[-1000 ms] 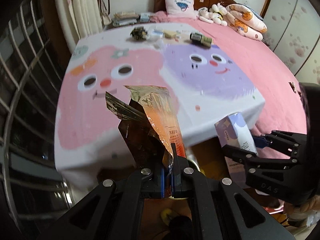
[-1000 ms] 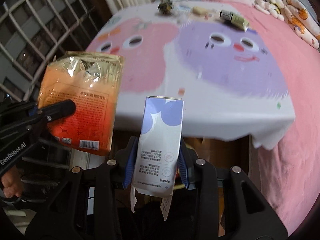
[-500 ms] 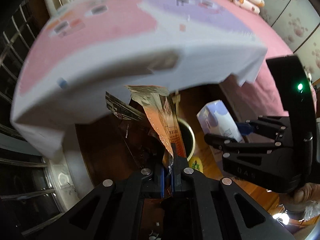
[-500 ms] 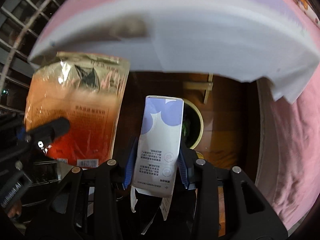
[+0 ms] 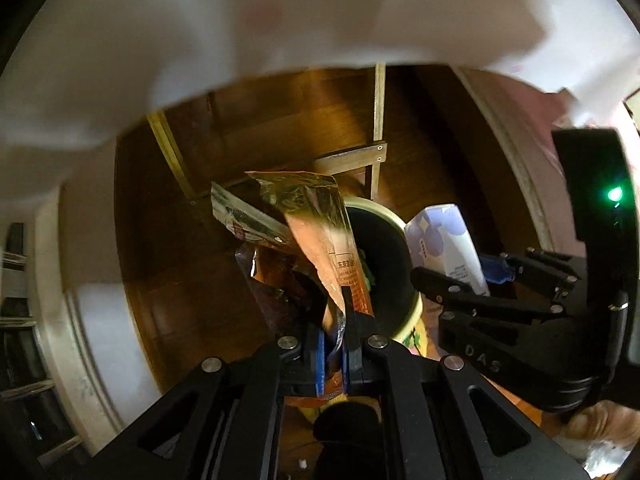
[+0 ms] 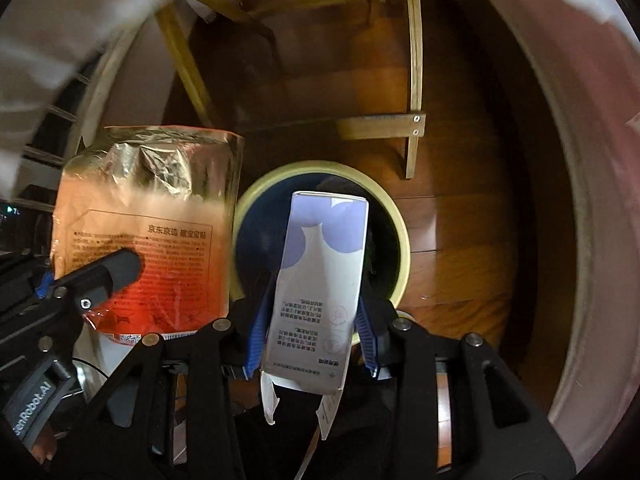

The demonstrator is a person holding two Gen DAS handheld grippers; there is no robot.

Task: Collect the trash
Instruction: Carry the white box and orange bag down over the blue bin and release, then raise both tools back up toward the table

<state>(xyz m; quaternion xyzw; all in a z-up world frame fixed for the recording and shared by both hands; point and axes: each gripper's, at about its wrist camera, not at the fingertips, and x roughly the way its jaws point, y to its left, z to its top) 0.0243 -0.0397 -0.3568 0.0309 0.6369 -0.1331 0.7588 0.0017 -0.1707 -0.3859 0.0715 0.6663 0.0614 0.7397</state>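
Two pieces of trash hang over the yellow-rimmed bin (image 6: 402, 236) on the wooden floor (image 6: 460, 216): my left gripper (image 5: 334, 344) pinches the orange foil pouch (image 5: 320, 232) tight, my right gripper (image 6: 310, 340) clamps the white-and-purple carton (image 6: 320, 276). White cloth (image 5: 200, 40) drapes beyond, wooden frame (image 6: 414, 80) behind.

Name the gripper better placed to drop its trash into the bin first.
Right. Its box hangs directly over the bin opening, while the left gripper's foil bag hangs beside the rim.
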